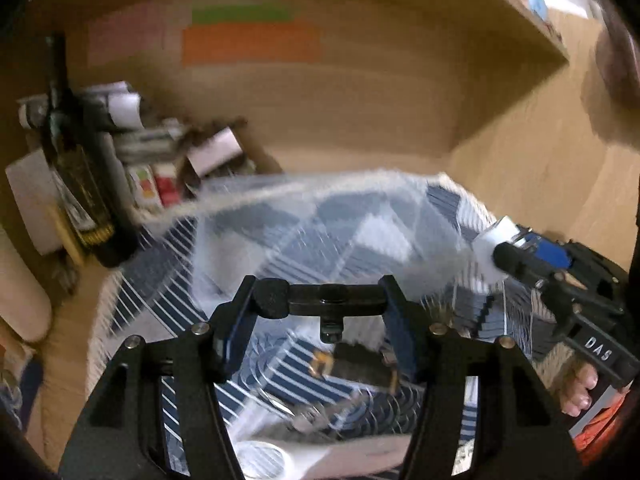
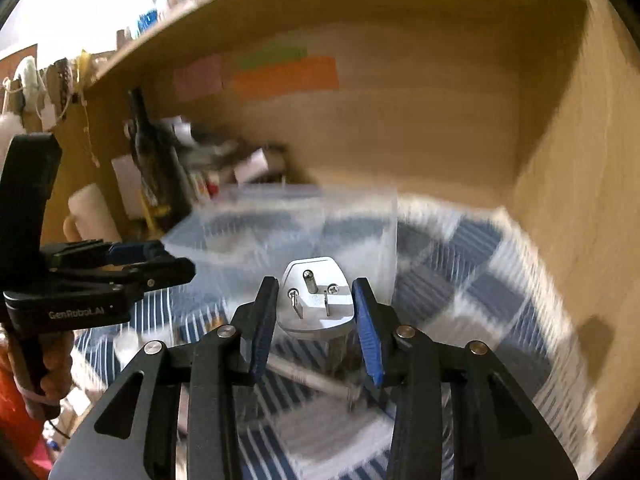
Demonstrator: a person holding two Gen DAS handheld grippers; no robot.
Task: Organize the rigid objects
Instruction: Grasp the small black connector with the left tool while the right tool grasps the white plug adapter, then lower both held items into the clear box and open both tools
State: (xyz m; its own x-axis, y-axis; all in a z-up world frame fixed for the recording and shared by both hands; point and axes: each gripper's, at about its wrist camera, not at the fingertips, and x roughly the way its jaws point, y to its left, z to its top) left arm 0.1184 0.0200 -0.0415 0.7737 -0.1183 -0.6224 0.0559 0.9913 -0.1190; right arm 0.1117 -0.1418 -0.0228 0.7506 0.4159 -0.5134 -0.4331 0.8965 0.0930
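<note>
Both claws work over a blue-and-white patterned cloth (image 2: 480, 280) spread inside a wooden cabinet (image 2: 440, 140). Left claw (image 1: 322, 304), in its own view, clamps a black metal tool with a flat bar and a rounded knob (image 1: 320, 300) crosswise between its dark blue ribbed pads, just in front of a clear plastic box (image 1: 320, 220) whose thin rim arcs from nine to two o'clock. Right claw (image 2: 316, 320) stands with its blue ribbed fingers apart on either side of a white plastic plug (image 2: 316, 300); whether the pads touch the plug's sides I cannot tell. The plug is smooth and rounded, roughly triangular, with three metal pins facing the camera. In the left wrist view the right claw (image 1: 498, 252) appears at three o'clock with a white object, blurred, at its tip. The clear box (image 2: 300, 220) sits at twelve o'clock behind the plug in the right wrist view, its walls blurred. Pink, green and orange paper notes (image 2: 280, 72) stick to the cabinet's back panel. At ten o'clock a dark bottle (image 1: 80, 200) leans among cluttered small boxes and a white mug (image 2: 88, 212).
</note>
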